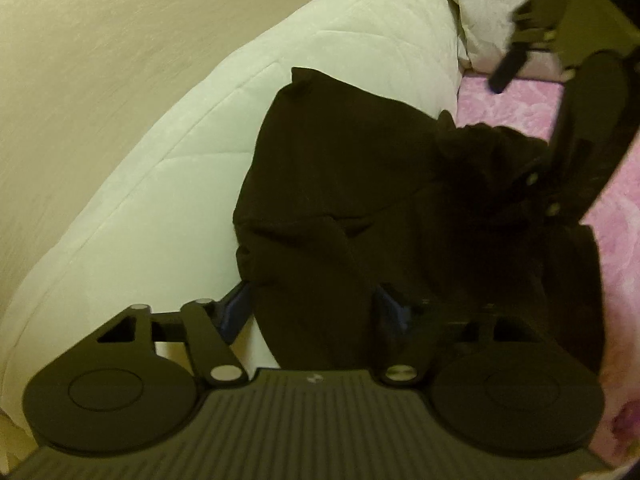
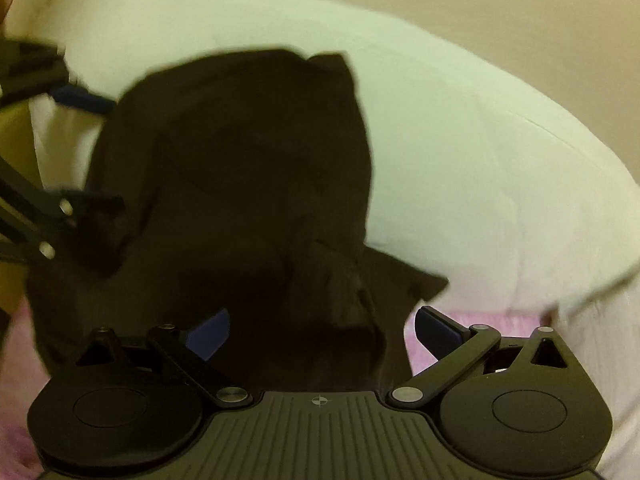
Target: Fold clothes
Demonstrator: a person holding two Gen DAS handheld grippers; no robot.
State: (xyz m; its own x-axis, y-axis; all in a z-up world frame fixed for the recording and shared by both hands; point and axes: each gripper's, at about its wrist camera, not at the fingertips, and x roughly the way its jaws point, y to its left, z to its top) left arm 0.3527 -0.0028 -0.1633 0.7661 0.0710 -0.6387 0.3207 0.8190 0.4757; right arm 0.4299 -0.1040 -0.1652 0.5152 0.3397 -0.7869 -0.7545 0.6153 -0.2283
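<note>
Roughly lengthwise away from both grippers, the dark garment (image 1: pixel 340 184) lies bunched, its folds unreadable; left gripper (image 1: pixel 316 312) and right gripper (image 2: pixel 320 332) straddle cloth, grip unclear.

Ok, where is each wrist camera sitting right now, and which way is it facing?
Left wrist: on the left gripper, angled down along its fingers at the black garment lying against the white quilt; the right gripper shows upper right.
Right wrist: on the right gripper, also angled down at the garment and quilt; its own open fingers show below, the left gripper at the left edge.
Shared: garment, quilt, pink sheet, each other's gripper.
</note>
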